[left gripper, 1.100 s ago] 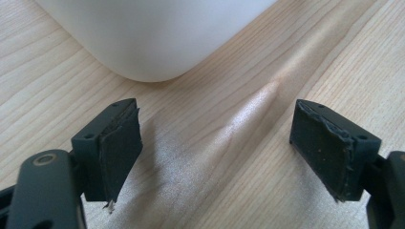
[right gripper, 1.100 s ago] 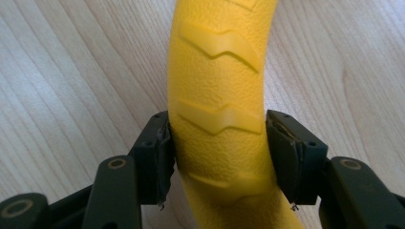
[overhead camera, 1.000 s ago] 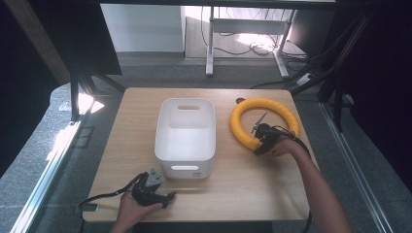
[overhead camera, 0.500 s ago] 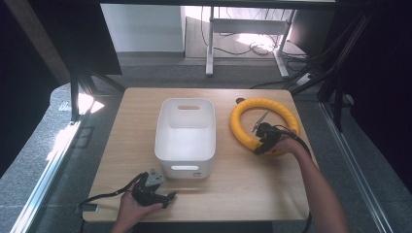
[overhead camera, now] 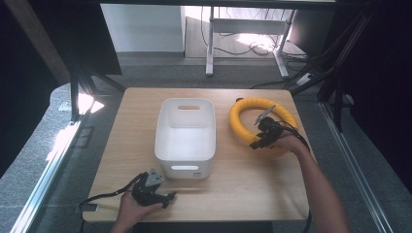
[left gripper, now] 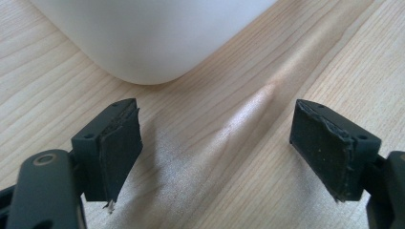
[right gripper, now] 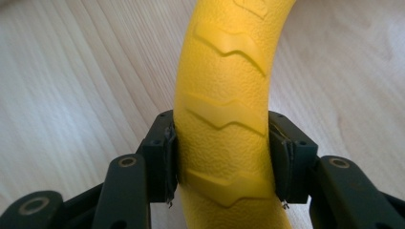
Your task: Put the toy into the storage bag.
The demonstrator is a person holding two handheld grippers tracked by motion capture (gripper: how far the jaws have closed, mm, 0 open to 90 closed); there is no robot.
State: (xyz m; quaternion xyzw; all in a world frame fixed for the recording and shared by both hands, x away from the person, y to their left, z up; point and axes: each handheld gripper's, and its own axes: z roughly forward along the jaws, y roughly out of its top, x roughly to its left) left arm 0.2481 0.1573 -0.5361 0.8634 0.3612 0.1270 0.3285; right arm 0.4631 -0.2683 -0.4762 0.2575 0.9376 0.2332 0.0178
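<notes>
The table (overhead camera: 243, 189) is pale wood with a fine straight grain and a soft satin sheen. The white bin (overhead camera: 185, 136) looks like smooth, matt plastic. The yellow ring (right gripper: 224, 95) has a pebbled, rubbery skin with raised zigzag ridges. The gripper pads (left gripper: 119, 152) are dull black rubber with frayed edges.

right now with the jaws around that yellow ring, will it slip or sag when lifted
The yellow ring looks pebbled and ridged, so the right gripper probably won't slip. Its thick tube likely keeps shape. Held at one side, it may swing down.
</notes>
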